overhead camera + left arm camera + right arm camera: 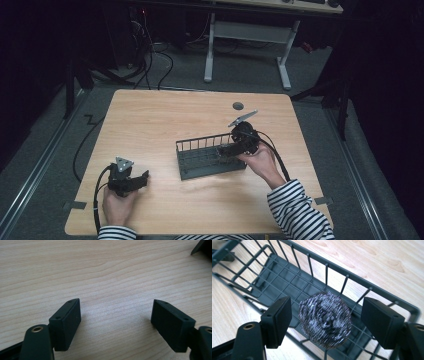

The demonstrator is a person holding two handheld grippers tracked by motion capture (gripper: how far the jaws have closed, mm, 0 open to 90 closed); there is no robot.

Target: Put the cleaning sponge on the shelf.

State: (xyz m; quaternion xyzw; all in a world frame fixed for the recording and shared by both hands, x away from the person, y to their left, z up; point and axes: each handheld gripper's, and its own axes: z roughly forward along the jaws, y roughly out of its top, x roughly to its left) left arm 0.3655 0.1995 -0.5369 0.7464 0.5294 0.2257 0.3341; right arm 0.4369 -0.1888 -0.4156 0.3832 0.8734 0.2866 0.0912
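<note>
Steel scourer lies untouched between parted fingers.

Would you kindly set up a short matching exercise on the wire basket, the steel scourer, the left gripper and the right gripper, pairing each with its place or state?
Things:
1. wire basket
2. steel scourer
3. left gripper
4. right gripper

Places or states:
A. open over bare wood near the table's front left
B. lies in the basket, between open jaws that do not touch it
C. dark grey, stands mid-table
D. open, reaching into the basket's right end

Pairs: 1-C, 2-B, 3-A, 4-D
</note>
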